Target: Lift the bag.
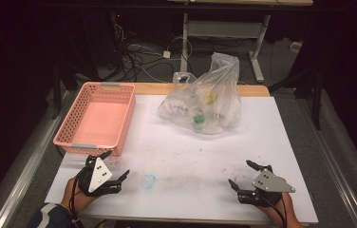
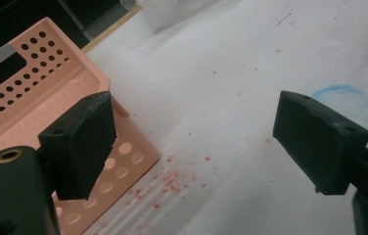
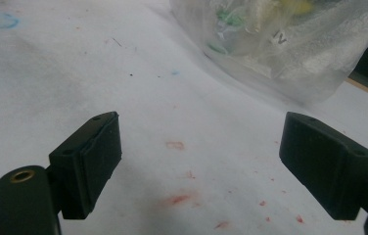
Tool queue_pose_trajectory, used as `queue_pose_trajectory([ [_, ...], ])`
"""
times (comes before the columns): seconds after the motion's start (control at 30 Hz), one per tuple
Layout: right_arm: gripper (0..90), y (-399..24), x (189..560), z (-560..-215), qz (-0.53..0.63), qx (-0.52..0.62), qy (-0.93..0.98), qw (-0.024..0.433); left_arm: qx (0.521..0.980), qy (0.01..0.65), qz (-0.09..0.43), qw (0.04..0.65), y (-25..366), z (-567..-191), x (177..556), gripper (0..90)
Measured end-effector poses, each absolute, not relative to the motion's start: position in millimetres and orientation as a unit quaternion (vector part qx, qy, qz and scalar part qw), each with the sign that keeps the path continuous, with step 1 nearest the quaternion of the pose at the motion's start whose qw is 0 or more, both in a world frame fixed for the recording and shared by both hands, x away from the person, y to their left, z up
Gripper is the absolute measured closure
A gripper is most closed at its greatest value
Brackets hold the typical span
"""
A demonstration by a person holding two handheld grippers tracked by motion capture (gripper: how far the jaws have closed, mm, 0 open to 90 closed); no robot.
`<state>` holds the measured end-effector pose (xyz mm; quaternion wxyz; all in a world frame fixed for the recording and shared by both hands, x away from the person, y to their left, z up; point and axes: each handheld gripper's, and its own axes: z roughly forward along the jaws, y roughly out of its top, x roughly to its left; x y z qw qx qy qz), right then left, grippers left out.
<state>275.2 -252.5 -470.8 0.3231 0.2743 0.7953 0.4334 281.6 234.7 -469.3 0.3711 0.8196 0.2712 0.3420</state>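
A clear plastic bag (image 1: 205,102) with green and yellow items inside lies at the back middle of the white table sheet (image 1: 176,147); it also fills the top right of the right gripper view as the bag (image 3: 280,39). A pink perforated basket (image 1: 97,118) stands at the back left, and its near corner (image 2: 45,112) is close to my left gripper. My left gripper (image 1: 116,164) rests open near the front left edge, nothing between its jaws (image 2: 196,142). My right gripper (image 1: 243,175) rests open at the front right, also holding nothing (image 3: 201,161).
A blue ring mark (image 1: 148,181) is drawn on the sheet between the grippers. Red smudges (image 3: 177,198) dot the sheet. Beyond the table's far edge are cables (image 1: 134,57) and the legs of another table (image 1: 257,47) on the floor.
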Motion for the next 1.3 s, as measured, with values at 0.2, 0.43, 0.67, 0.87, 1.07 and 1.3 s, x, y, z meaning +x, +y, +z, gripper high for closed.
queue_pose_trajectory([
  [0.2,16.3,-251.8,272.4,-468.2,0.436,0.273,0.794,0.325,0.821,0.270,0.341,0.370,235.3,-469.4,280.6,16.0],
  [0.43,16.3,-253.6,274.4,-467.9,0.437,0.276,0.792,0.325,0.826,0.268,0.338,0.364,235.0,-470.5,283.1,16.0],
  [0.67,16.3,-256.2,274.2,-466.0,0.441,0.279,0.787,0.328,0.829,0.264,0.338,0.358,233.6,-470.9,283.1,16.0],
  [0.87,16.3,-255.9,274.9,-464.4,0.444,0.277,0.786,0.330,0.829,0.265,0.338,0.357,234.4,-471.1,282.2,15.9],
  [1.07,16.3,-255.9,274.8,-464.6,0.443,0.275,0.786,0.330,0.831,0.264,0.337,0.356,233.9,-471.2,283.3,16.0],
  [1.3,16.3,-257.9,276.1,-465.1,0.441,0.278,0.786,0.333,0.834,0.262,0.332,0.354,232.4,-472.0,286.9,15.9],
])
